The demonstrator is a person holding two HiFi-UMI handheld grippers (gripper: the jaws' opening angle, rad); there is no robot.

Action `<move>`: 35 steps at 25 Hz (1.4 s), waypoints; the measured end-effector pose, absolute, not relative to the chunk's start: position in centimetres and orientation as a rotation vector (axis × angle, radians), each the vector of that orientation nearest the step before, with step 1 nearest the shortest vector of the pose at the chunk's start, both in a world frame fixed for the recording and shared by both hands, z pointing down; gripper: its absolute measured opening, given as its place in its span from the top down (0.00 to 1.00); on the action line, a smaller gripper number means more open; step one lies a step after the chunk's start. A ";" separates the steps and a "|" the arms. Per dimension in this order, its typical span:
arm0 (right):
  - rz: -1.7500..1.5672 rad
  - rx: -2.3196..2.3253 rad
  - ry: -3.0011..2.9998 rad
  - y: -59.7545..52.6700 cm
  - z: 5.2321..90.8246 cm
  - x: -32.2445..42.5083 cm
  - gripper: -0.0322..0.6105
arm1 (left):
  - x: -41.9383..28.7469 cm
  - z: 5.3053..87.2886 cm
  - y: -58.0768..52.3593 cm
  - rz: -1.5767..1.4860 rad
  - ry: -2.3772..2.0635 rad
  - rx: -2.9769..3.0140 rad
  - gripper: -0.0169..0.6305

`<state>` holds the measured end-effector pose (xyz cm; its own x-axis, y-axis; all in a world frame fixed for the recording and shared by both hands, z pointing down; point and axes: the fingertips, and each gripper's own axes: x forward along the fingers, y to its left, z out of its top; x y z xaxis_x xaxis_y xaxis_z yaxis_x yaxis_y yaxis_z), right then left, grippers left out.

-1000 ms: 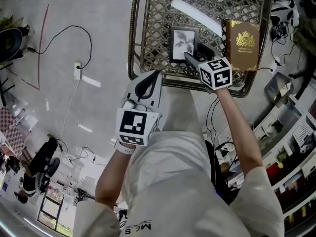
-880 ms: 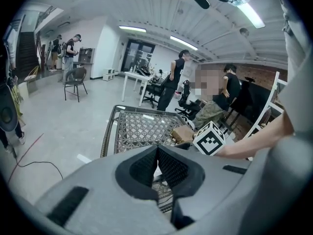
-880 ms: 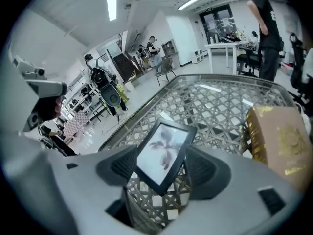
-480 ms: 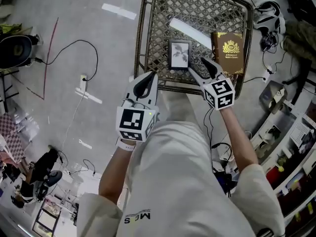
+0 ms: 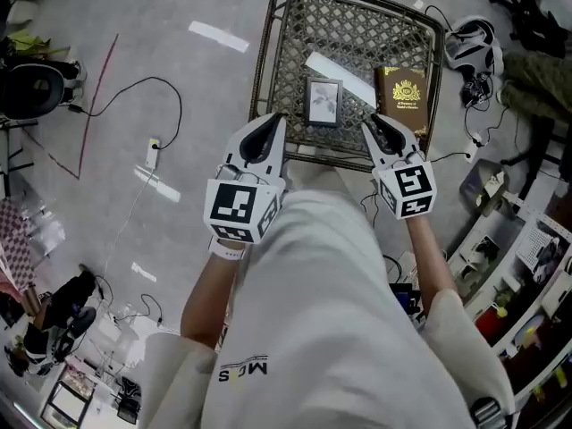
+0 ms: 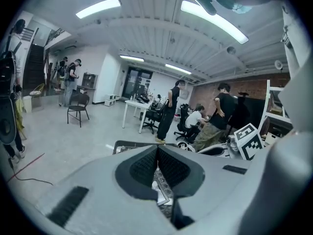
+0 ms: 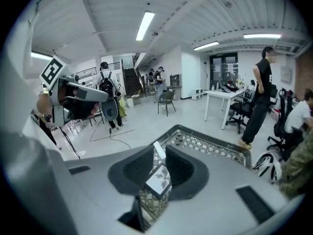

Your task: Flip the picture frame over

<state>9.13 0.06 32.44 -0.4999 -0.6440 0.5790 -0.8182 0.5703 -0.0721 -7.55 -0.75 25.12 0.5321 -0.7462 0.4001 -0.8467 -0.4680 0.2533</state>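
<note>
Two grippers: both hang above the near edge of the table, one on each side of the person's pale-clothed body, and neither touches anything on it.
Floor, left: a black cable [image 5: 134, 70] loops over the grey floor to a white socket block [image 5: 154, 147], with a thin red line [image 5: 89, 105] beside it.
Left gripper [image 5: 273, 125]: the jaws are pressed together at the tips with nothing between them. Its marker cube [image 5: 234, 208] bears a black-and-white square pattern and no letters.
Clothing print [image 5: 243, 367]: dark letters sit upside down on the pale garment. They seem to read "MC S", though not clearly.
Table [image 5: 288, 61]: a woven lattice top inside a dark metal rim.
Picture frame [image 5: 323, 102]: it lies flat around the middle of the table, toward the near edge, picture side up. A dark leafy sprig shows on pale ground inside a dark border. It is apart from both grippers.
White strip [image 5: 341, 72]: it lies slantwise on the lattice just past the frame's far right corner.
Right gripper [image 5: 377, 125]: the jaws have just been closing and stand a narrow gap apart, with nothing between them. Through the gap, its own view shows the frame lying on the table below.
Book [image 5: 399, 96]: it has a brown cover and lies by the table's right edge, just right of the frame. A gold crest sits above gold print too small to read.
Headset [image 5: 471, 45]: white and black, on the floor beyond the table's right edge.
</note>
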 end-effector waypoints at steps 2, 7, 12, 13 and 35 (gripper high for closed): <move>0.430 1.192 -2.320 0.2 30.6 9.2 0.83 | -7.8 23.8 -0.7 0.304 -1.317 2.376 0.94; 0.333 1.220 -2.354 1.1 26.1 9.9 0.86 | -8.3 21.0 -0.1 0.254 -1.352 2.414 0.94; 0.234 1.240 -2.380 2.2 21.8 10.8 0.87 | -8.2 19.3 0.6 0.242 -1.352 2.457 0.94; 0.203 1.246 -2.386 2.4 20.8 10.9 0.87 | -8.1 18.8 0.6 0.239 -1.349 2.471 0.94; 0.207 1.507 -2.478 0.9 15.2 11.0 0.92 | -7.6 13.6 -1.1 0.178 -1.365 2.551 0.94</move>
